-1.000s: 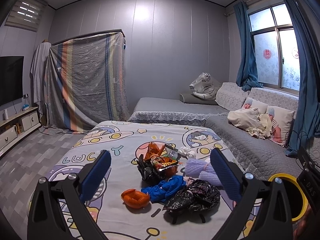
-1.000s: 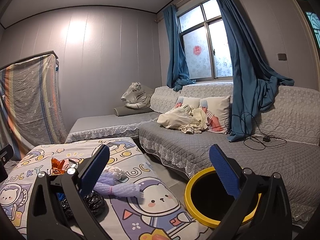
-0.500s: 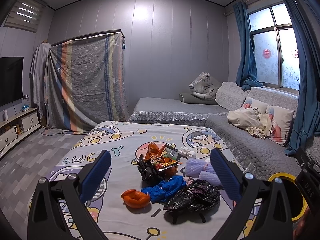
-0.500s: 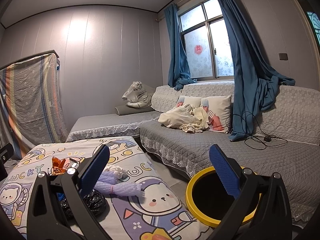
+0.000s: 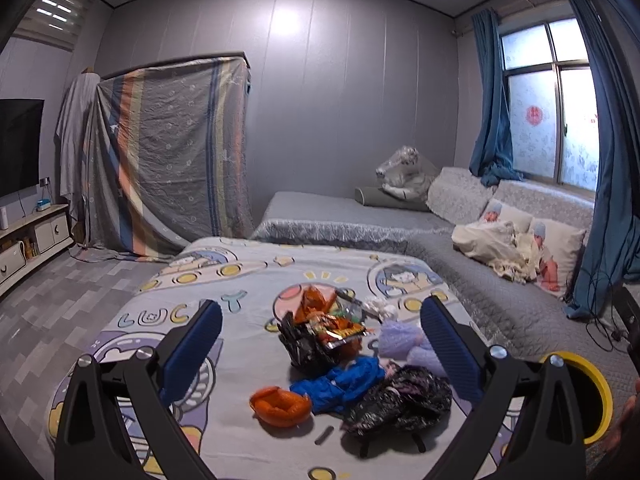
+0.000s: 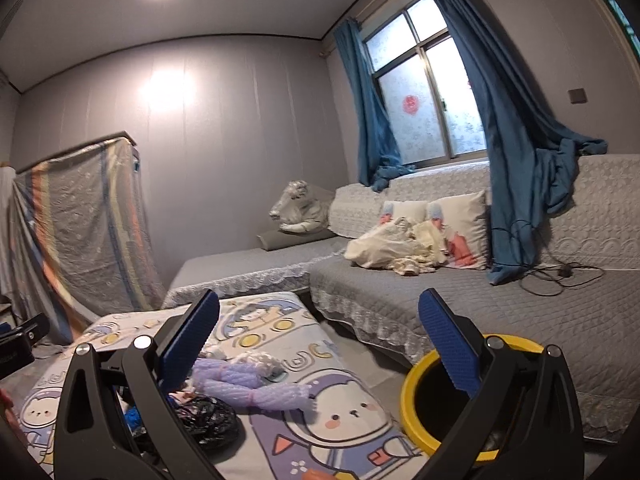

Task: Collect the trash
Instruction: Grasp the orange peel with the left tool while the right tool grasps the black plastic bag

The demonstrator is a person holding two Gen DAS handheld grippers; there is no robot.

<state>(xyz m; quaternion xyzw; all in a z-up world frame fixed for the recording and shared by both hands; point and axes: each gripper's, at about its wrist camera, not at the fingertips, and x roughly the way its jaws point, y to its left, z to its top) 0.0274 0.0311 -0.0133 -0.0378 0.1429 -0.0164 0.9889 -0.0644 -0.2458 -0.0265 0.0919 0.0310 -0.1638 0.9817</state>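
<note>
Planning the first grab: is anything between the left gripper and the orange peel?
Nothing visible. The left gripper is open above the table, and the orange peel lies exposed at the pile's near edge, with the blue bag beside it, not over it.

A home living room: sofa [image 6: 520, 300], curtains [image 6: 504, 128], television [image 5: 18, 144].

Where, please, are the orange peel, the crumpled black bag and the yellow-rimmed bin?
orange peel [image 5: 281, 405], left wrist view, its middle.
crumpled black bag [image 5: 400, 400], left wrist view, its middle.
yellow-rimmed bin [image 6: 416, 384], right wrist view, left rim.
</note>
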